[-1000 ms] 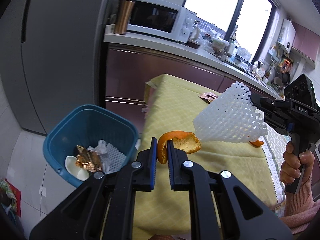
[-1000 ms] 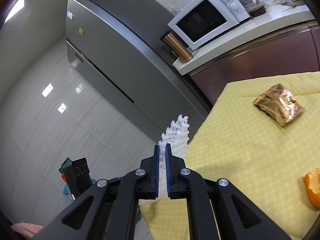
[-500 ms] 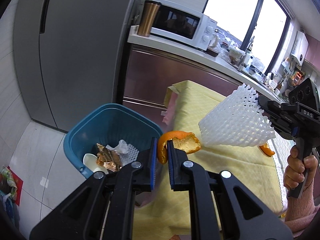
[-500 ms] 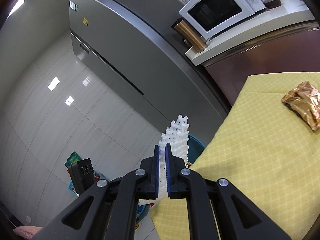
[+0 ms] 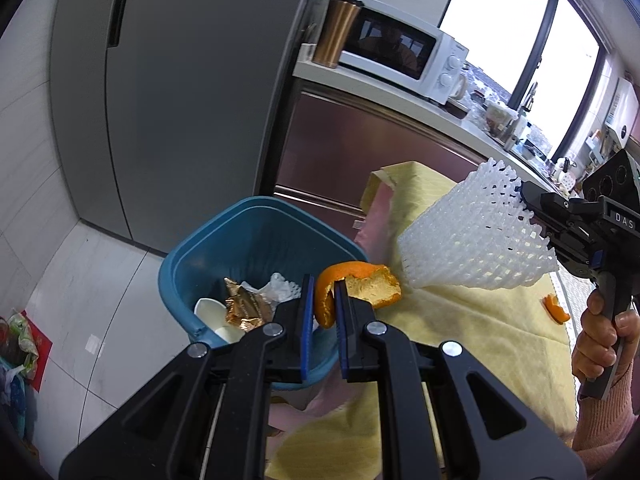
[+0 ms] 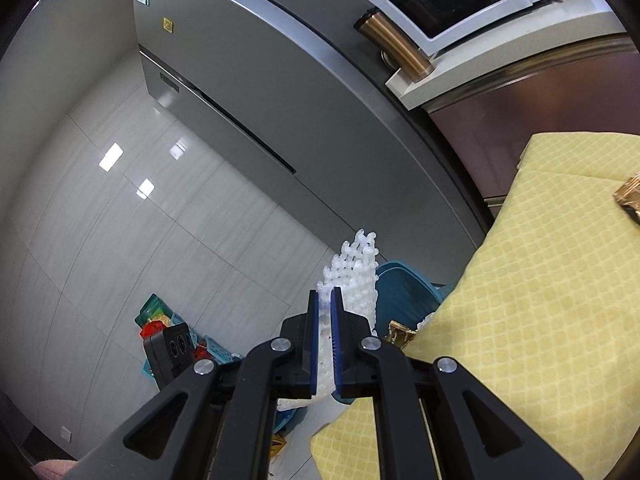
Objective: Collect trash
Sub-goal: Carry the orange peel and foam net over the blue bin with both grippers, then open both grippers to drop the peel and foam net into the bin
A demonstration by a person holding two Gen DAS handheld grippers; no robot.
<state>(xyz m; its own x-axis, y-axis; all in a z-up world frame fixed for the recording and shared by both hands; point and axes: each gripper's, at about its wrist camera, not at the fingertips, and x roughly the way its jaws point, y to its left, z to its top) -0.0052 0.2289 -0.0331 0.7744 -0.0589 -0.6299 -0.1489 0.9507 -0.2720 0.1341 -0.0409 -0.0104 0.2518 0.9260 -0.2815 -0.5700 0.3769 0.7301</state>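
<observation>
Black gripper arms (image 5: pixel 322 312), blue-padded fingers (image 5: pixel 307 316), silver screws, pink knit sleeve (image 5: pixel 600 432).

Your desk (image 5: pixel 472 336) is covered by a yellow quilted cloth (image 6: pixel 560 320) that hangs over its near edge. On it lie a small piece of orange peel (image 5: pixel 555 309) near the right edge and a gold foil wrapper (image 6: pixel 630 196) farther along. Beside the desk, a blue bin (image 5: pixel 208 248) stands on the pale tiled floor (image 5: pixel 92 280).

Your right view's edge cuts off the gold wrapper (image 6: pixel 631 197), and the table (image 6: pixel 540 280) hides most of the bin (image 6: pixel 404 292).
</observation>
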